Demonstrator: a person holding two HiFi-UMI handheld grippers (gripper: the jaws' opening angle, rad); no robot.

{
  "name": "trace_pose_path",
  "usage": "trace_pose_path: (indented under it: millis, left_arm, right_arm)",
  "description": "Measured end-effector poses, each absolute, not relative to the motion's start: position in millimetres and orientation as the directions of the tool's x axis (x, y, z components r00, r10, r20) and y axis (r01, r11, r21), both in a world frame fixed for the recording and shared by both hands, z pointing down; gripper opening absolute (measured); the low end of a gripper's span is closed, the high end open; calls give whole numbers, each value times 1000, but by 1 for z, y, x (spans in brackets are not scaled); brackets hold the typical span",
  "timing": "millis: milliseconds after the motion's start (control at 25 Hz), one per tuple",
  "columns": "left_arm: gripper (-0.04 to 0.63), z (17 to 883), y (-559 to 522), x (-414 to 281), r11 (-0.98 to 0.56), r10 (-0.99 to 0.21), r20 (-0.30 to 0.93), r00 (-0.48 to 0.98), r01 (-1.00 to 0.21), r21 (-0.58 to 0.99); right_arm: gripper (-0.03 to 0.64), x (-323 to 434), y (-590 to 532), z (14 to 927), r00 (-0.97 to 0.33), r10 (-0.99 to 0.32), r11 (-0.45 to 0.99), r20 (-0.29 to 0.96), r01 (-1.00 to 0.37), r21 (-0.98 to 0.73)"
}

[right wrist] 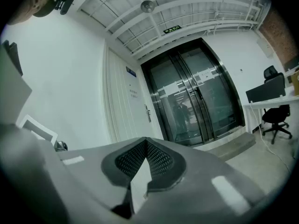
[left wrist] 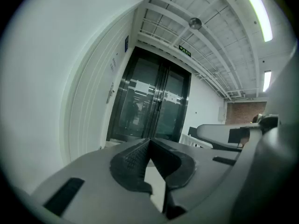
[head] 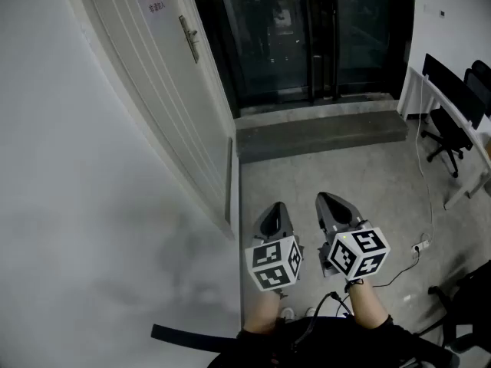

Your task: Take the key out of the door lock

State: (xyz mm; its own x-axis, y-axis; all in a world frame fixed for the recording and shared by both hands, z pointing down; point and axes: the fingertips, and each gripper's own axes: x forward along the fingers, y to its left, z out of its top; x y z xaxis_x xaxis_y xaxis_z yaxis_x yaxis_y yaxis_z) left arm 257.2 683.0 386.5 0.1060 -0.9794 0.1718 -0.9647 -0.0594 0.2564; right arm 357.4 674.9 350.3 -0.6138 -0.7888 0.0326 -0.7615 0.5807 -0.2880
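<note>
Head view first: where's the key?

Too small to make out. The door handle [head: 189,37] on the white door [head: 153,106], where the lock should be, sits at eleven o'clock, well apart from both tools, its plate running upright.

Which hand-held gripper is nearer?

The left hand-held gripper [head: 275,207], I'd judge; the right hand-held gripper [head: 325,199] is just beside it at three o'clock. Both have their jaws closed tip to tip, holding nothing.

Any writing?

A red-lettered notice [head: 153,0] above the handle and a green exit sign [right wrist: 172,30], neither legible.
</note>
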Motion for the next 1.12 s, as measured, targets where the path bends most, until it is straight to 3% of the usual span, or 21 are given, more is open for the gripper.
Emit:
trace_pose_path:
  millis: [1120]
  left_arm:
    - [0, 405, 689, 225, -50, -971, 214, 107, -966, 255]
  right_arm:
    - [2, 335, 676, 373, -591, -806, 545, 46, -769, -334]
